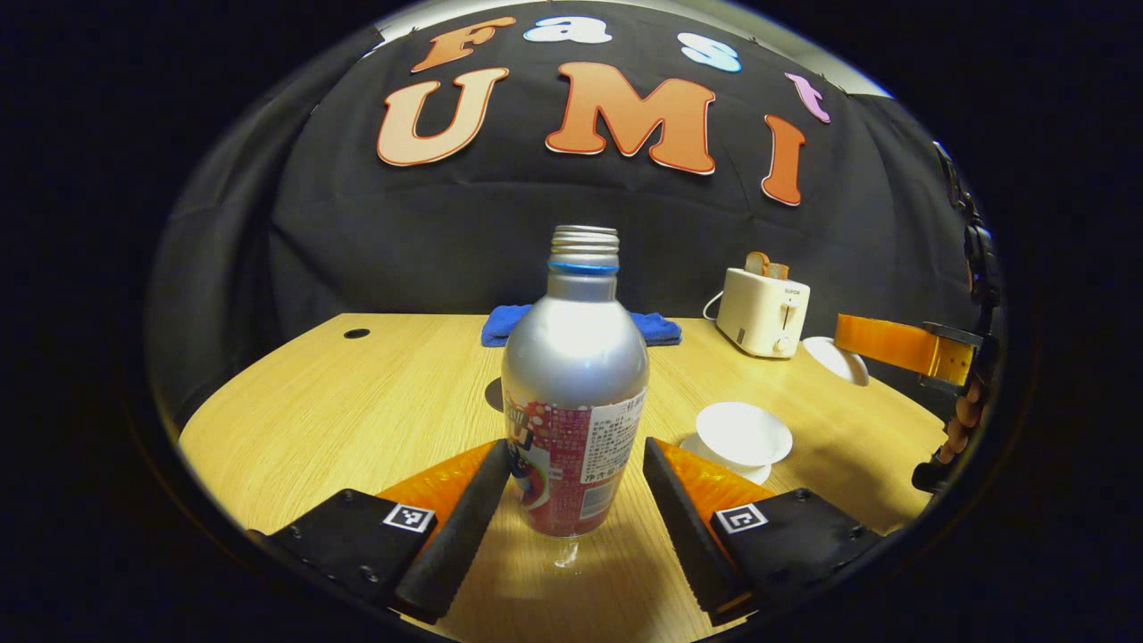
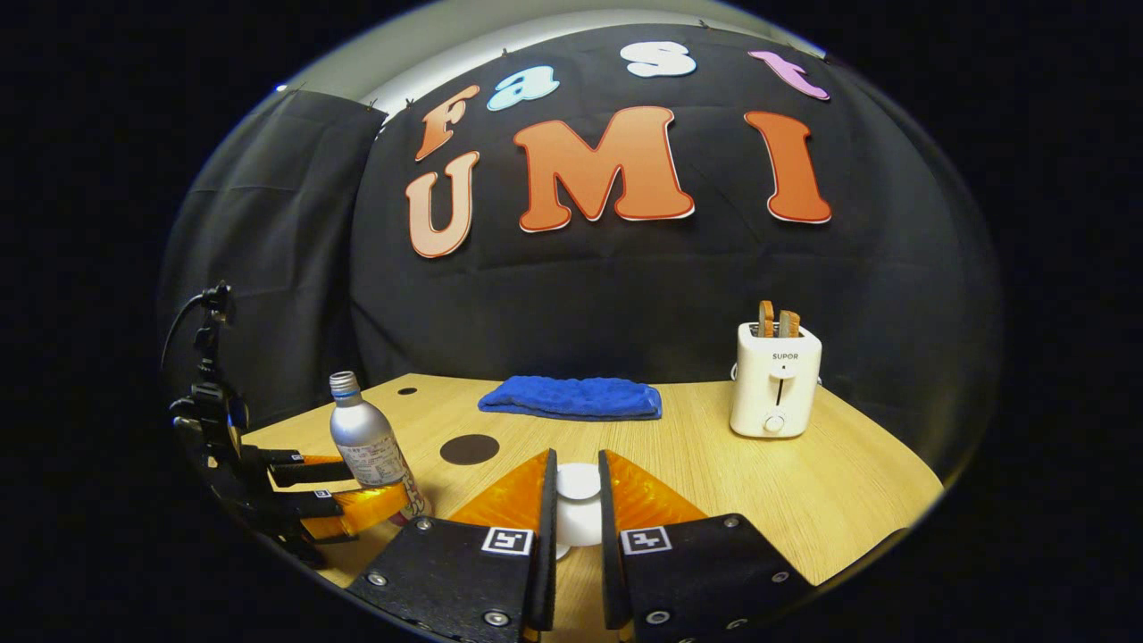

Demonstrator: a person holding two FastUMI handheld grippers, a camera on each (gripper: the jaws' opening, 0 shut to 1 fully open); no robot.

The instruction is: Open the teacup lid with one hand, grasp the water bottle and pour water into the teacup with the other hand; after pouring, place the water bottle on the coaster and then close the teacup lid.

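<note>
Smooth silver water bottle (image 1: 574,393) upright, uncapped, between the spread left gripper (image 1: 576,491), right gripper (image 2: 578,500) pinching the round white teacup lid (image 2: 579,482), pale wood-grain worktop (image 2: 714,464) bare at right, dark round coaster (image 2: 470,449) beyond.

My two claws, as I see them

Left claw (image 1: 576,500) and right claw (image 2: 578,527) each carry black plates with silver screws, square black-and-white marker tags, and translucent orange ribbed panels beside the fingers.

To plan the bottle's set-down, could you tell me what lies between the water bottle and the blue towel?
The dark round coaster lies there on the table, seen in the right gripper view.
</note>
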